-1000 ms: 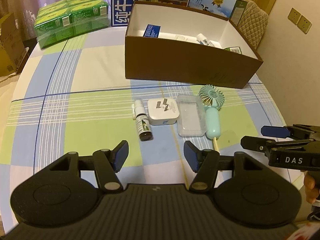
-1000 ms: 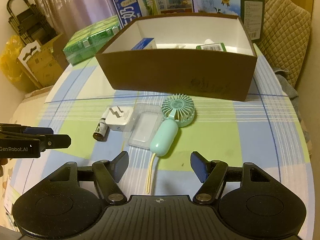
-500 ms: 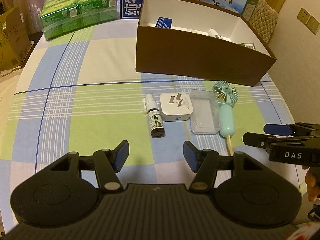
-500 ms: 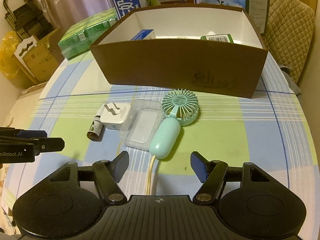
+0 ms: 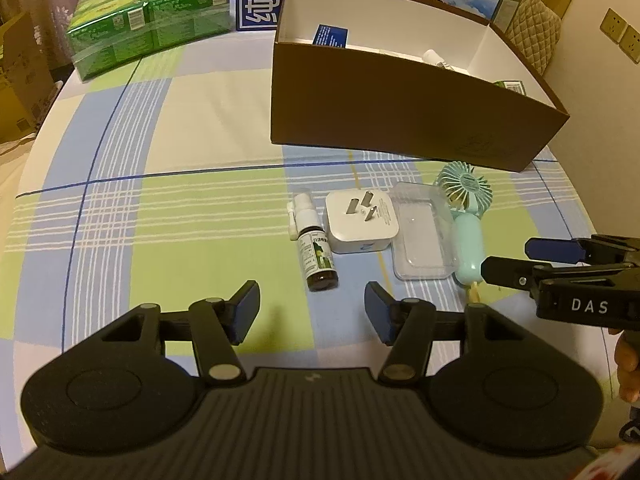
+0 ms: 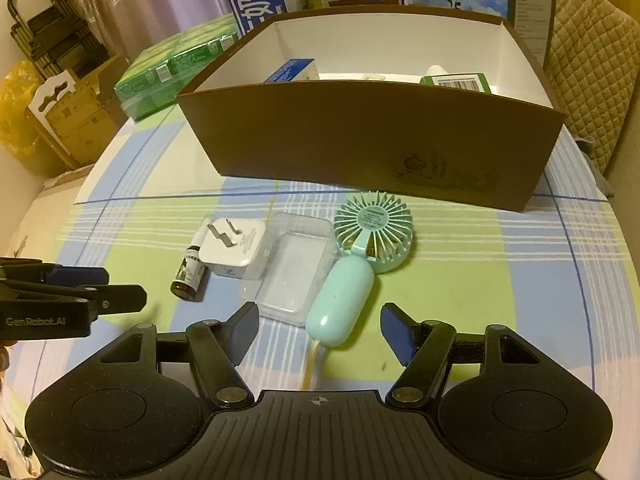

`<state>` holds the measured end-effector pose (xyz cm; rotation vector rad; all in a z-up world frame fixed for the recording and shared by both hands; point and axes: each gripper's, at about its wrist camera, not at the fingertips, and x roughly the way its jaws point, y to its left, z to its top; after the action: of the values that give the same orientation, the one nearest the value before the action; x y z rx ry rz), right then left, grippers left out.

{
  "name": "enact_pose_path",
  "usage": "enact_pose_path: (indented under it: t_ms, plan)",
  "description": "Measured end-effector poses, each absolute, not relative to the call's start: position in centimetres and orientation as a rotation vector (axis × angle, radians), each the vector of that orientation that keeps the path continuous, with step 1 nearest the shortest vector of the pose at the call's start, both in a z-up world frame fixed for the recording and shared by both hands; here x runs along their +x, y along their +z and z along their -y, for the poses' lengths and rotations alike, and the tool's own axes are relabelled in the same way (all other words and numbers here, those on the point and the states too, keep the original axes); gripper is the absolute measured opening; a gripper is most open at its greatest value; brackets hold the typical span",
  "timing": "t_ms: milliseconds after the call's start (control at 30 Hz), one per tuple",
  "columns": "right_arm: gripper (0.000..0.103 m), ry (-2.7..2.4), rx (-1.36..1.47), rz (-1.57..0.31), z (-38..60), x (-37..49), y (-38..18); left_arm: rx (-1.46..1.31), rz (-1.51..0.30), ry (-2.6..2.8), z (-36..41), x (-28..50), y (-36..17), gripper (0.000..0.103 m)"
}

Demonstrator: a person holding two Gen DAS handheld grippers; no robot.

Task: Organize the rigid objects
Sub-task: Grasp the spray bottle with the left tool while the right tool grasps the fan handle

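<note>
Two close downward wrist views, shared fan (image 5: 464,200).

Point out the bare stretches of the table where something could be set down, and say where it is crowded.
Free: the cloth left of the bottle, up to the green packs; also right of the fan, below the box. Crowded: bottle, plug, clear case and fan lie close together.
</note>
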<state>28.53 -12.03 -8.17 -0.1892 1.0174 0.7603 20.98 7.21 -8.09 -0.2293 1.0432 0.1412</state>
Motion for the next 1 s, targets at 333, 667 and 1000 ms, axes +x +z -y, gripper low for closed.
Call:
enact_pose_path:
  t_ms: [333, 667, 1000]
  plan:
    - [0.065, 0.715, -0.171, -1.048, 11.9, 30.1, -9.3, -0.197, -1.062, 0.114, -7.2, 23.8, -10.3, 0.049]
    - [0.065, 0.678, -0.152, -1.077, 12.2, 31.5, -10.3, -0.177, -1.104, 0.089, -7.7, 26.8, -12.9, 0.038]
    - [0.051, 0.657, -0.134, -1.076, 11.1, 32.2, -11.1, -0.178, -1.107, 0.100, -8.6, 27.5, -13.5, 0.020]
